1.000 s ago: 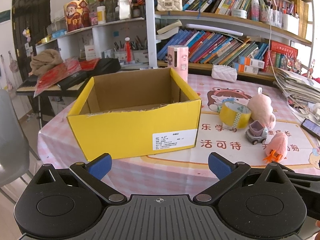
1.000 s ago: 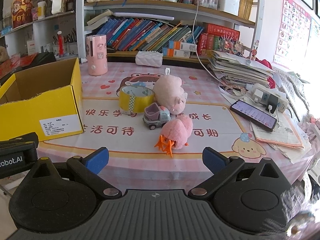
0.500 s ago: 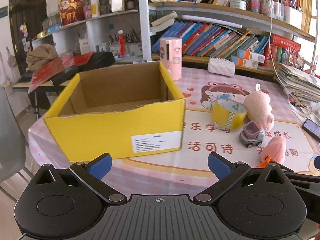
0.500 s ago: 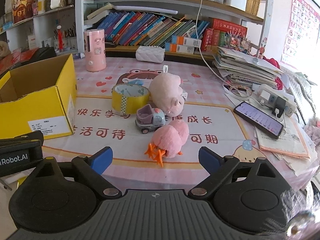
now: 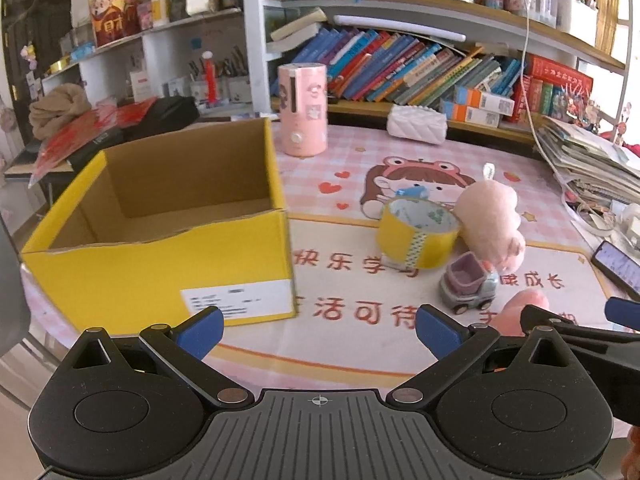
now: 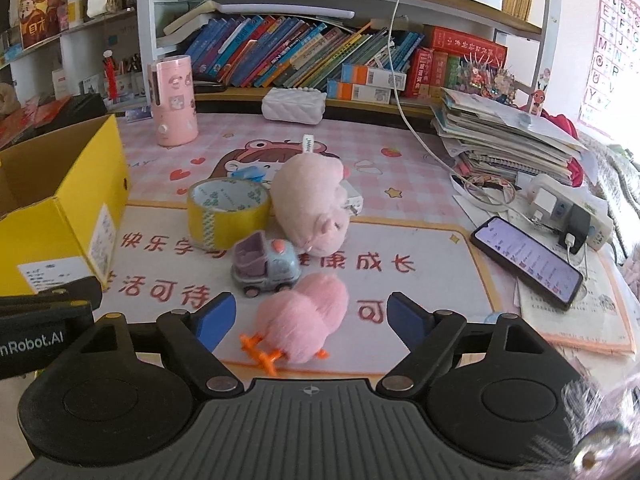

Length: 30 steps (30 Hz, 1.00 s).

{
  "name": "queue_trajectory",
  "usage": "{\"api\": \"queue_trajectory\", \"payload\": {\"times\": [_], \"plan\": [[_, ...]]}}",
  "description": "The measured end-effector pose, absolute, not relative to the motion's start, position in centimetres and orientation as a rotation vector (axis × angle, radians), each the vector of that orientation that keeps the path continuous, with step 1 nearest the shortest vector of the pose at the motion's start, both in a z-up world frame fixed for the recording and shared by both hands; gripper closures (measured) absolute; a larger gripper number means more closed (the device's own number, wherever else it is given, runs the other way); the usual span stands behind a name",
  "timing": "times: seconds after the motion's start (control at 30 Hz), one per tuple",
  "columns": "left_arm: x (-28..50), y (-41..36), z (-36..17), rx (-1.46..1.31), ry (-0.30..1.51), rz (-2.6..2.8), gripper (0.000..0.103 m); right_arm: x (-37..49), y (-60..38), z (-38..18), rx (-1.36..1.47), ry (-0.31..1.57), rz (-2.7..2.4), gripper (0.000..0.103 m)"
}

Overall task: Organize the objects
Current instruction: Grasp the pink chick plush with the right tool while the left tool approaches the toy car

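Fluffy pink chick toy with orange feet lying between wide-spread right gripper fingers, left gripper gaping beside yellow cardboard box.

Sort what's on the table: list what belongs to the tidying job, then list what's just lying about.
Job: yellow box, tape roll, toy truck, pink chick, plush pig.

Lying about: phone, paper stack, charger, pink canister, white pouch.
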<state>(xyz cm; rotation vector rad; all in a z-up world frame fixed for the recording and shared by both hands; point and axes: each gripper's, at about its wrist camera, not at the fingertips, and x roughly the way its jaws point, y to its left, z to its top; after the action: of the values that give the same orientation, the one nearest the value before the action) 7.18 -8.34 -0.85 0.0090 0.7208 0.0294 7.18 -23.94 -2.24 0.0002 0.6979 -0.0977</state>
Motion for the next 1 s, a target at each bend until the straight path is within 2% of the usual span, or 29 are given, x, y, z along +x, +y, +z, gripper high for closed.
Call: {"api": "queue_trajectory", "payload": {"times": [0.27,0.6,0.8,0.83,0.9,1.0], "plan": [[8.7,-10.7,-1.3,0.022,0.731,0.019,0.001,9.7,-26.6,-2.9,0.015,0.724,-0.043,0.033],[10.0,-10.8,-0.5,-0.007,0.69,0.137,0.001,12.8,-27.6,-4.4,0.021,0.834,0.115,0.035],[10.4,-11.8,-1.1,0.003,0.718,0.127,0.001,14.4,-27.2,-6.4,0.031,0.938,0.19,0.032],[10.5,-12.0,-1.1,0.002,0.717,0.12,0.001,14.6,-27.3,-6.7,0.036,0.954,0.194,0.034],[10.8,-12.5,-1.0,-0.004,0.713,0.109,0.001,14.9,-27.9,-7.2,0.065,0.99,0.217,0.05],[11.5,-13.4,-1.3,-0.02,0.714,0.088,0.001,14.9,-29.2,-7.0,0.086,0.977,0.203,0.052]]}}
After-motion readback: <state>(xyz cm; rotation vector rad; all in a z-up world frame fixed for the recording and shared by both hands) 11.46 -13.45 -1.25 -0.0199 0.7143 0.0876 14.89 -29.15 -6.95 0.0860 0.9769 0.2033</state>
